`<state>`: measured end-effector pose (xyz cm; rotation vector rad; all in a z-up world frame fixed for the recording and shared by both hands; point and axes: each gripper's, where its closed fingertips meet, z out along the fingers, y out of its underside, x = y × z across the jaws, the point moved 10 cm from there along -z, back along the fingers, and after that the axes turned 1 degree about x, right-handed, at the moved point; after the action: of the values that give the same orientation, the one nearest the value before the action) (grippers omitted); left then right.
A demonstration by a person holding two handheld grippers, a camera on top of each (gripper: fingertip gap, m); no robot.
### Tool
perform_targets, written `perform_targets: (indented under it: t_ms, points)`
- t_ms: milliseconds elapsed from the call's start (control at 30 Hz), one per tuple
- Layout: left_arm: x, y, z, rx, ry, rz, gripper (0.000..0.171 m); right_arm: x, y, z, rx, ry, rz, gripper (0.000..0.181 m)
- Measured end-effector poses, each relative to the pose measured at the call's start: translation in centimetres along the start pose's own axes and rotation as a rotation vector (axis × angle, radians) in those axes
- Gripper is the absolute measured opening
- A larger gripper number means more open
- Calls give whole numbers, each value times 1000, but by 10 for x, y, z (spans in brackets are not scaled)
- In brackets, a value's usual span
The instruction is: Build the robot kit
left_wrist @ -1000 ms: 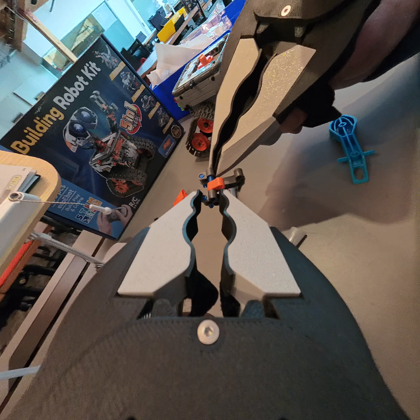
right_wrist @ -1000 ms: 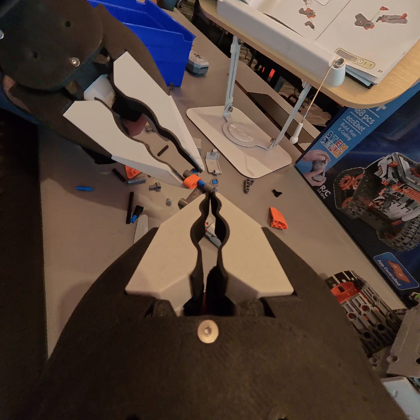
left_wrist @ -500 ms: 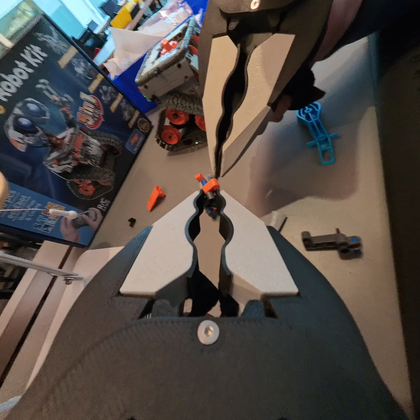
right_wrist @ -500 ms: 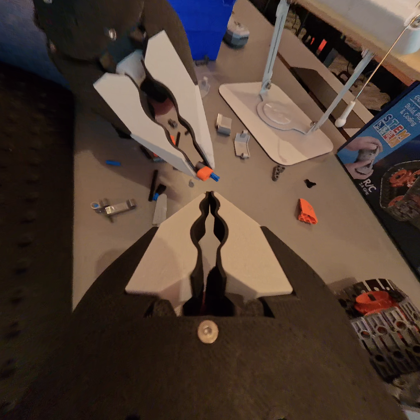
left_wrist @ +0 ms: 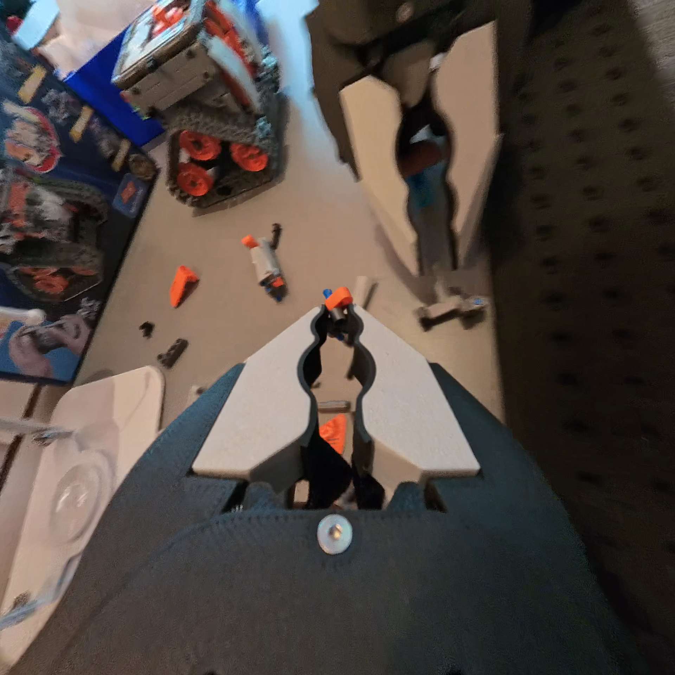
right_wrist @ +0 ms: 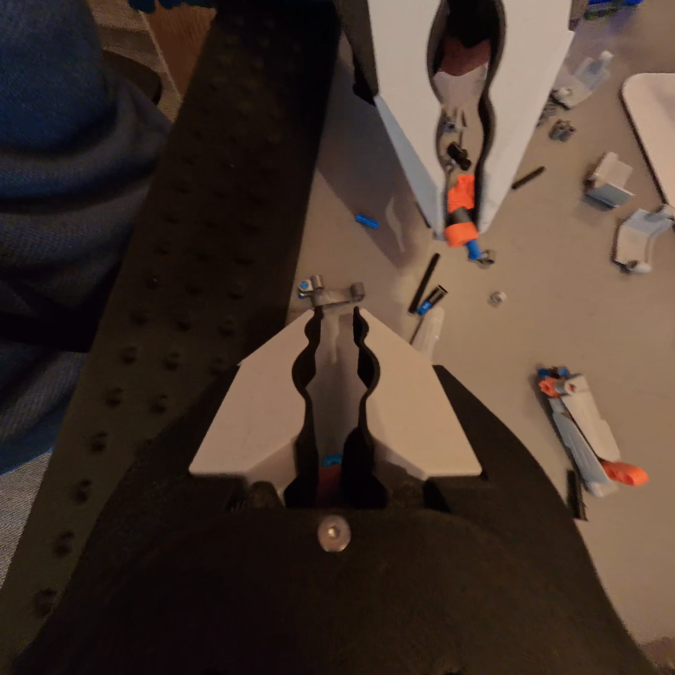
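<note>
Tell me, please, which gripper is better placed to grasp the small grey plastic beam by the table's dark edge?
Probably right: the right gripper hangs open just short of the grey plastic beam, while the left gripper is shut on a small orange-and-grey plastic piece.

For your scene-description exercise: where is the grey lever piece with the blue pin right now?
In the right wrist view the grey lever piece lies on the table just beyond the open right gripper, beside the dark studded strip.

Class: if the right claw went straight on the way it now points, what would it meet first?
Most likely the grey cross-shaped connector lying just beyond the open right claw; depth is unclear, so it may pass just above it.
</note>
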<state>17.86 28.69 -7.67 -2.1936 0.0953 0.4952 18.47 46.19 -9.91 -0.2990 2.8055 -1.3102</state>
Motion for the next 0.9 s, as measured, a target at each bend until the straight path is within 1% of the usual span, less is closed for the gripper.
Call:
perform_targets:
  t_ms: [33, 100, 167, 267, 333, 400, 500, 667, 900]
  points:
    - [9, -2, -4, 27, 60, 0, 8, -2, -1, 2, 0, -13, -5, 14]
    - [23, -8, -7, 55, 101, -3, 9, -3, -3, 5, -7, -13, -16, 12]
    - [36, -10, -4, 25, 145, 26, 9, -5, -3, 9, -18, -26, -23, 10]
    - [48, -9, 6, -40, 173, 80, 9, -7, -3, 16, -47, -11, -44, 10]
    - [51, -5, 11, -75, 190, 90, 9, -7, -2, 19, -62, -15, -43, 12]
    - [50, 0, 14, -99, 177, 88, 9, -7, -1, 18, -71, 1, -56, 12]
    - [48, 2, 11, -80, 186, 50, 9, -7, -1, 19, -81, 9, -81, 8]
    - [49, 7, 13, -118, 188, 55, 9, -9, 1, 23, -126, 10, -123, 2]
    - [51, 6, 16, -104, 210, 42, 9, -3, 2, 16, -154, 77, -105, 7]
